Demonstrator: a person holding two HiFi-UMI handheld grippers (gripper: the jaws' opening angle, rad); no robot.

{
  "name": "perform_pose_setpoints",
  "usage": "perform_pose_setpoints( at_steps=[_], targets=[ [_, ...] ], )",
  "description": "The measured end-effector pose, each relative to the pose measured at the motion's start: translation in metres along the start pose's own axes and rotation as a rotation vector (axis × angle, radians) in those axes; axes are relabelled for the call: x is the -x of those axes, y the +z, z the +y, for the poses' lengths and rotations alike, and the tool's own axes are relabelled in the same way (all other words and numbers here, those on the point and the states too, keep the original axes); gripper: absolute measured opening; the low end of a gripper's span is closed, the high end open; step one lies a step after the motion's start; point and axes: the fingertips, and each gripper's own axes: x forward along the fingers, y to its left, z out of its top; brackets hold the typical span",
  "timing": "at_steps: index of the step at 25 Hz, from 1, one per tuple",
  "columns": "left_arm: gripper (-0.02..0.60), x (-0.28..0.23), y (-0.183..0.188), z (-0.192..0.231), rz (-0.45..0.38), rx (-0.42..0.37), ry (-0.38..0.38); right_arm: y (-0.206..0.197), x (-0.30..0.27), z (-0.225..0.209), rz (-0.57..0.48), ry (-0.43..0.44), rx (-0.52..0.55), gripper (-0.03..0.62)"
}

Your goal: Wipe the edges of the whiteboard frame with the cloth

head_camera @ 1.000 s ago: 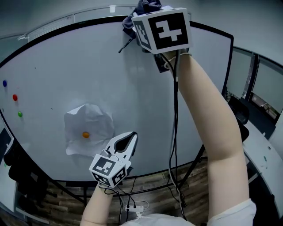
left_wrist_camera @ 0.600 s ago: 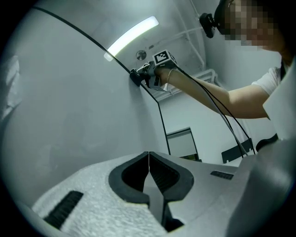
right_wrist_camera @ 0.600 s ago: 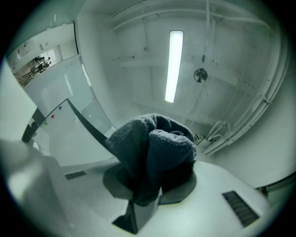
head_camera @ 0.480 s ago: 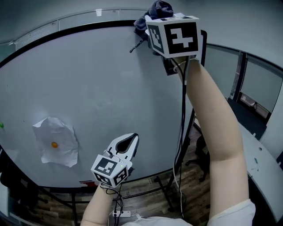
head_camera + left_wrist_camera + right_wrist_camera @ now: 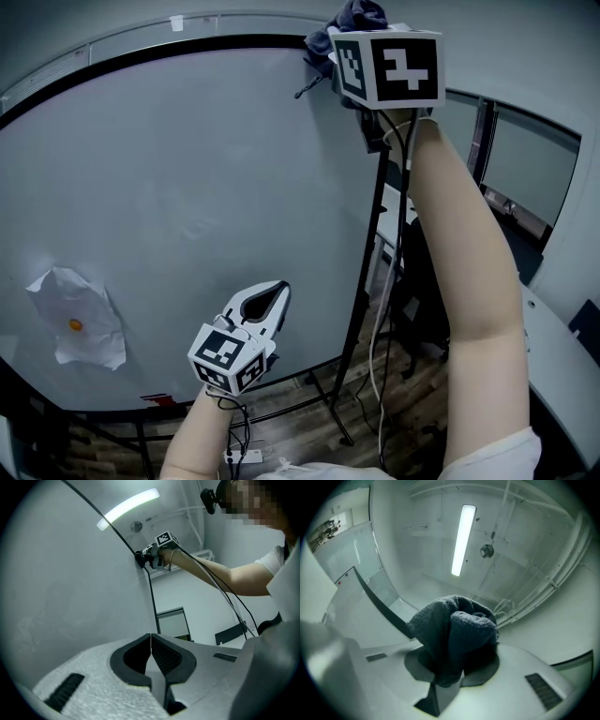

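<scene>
Your right gripper (image 5: 349,39), jaws clamped on the cloth (image 5: 356,14), has slid right along the whiteboard frame (image 5: 234,40) to its top-right corner; top edge prob. done, side edge next; left gripper (image 5: 274,296) hangs low w/ jaws closed, empty.

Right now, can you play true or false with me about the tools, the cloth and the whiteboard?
1. The right tool is shut on the dark cloth. True.
2. The left tool is wide open. False: its jaws are together, with nothing between them.
3. The cloth is down at the bottom. False: it sits at the top edge of the whiteboard frame, near the right corner.
4. A white paper with an orange dot is on the whiteboard. True.
</scene>
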Motion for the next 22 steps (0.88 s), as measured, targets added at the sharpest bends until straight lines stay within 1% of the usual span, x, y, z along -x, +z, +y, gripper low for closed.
perform_pose_setpoints(
  at_steps=[5, 7, 10, 12, 17, 19, 22],
  targets=[
    [0.02, -0.019, -0.01, -0.016, 0.015, 0.026, -0.039, -0.026, 0.007, -0.035, 0.055, -0.062, -0.002, 0.069],
    [0.02, -0.025, -0.012, -0.022, 0.019, 0.03, -0.048, -0.034, 0.007, -0.045, 0.068, -0.058, 0.003, 0.069],
    [0.02, -0.032, -0.014, -0.032, 0.023, 0.028, -0.056, -0.041, 0.007, -0.055, 0.065, -0.006, 0.011, 0.069],
    [0.02, -0.037, -0.017, -0.034, 0.029, 0.029, -0.053, -0.044, 0.007, -0.061, 0.065, 0.003, 0.014, 0.069],
    [0.02, -0.049, -0.027, -0.037, 0.047, 0.043, -0.055, -0.057, 0.012, -0.08, 0.078, -0.052, 0.022, 0.069],
    [0.02, -0.053, -0.03, -0.039, 0.053, 0.047, -0.059, -0.064, 0.014, -0.084, 0.081, -0.061, 0.005, 0.069],
    [0.02, -0.059, -0.032, -0.046, 0.051, 0.056, -0.069, -0.073, 0.017, -0.084, 0.094, -0.063, 0.009, 0.069]
  ],
)
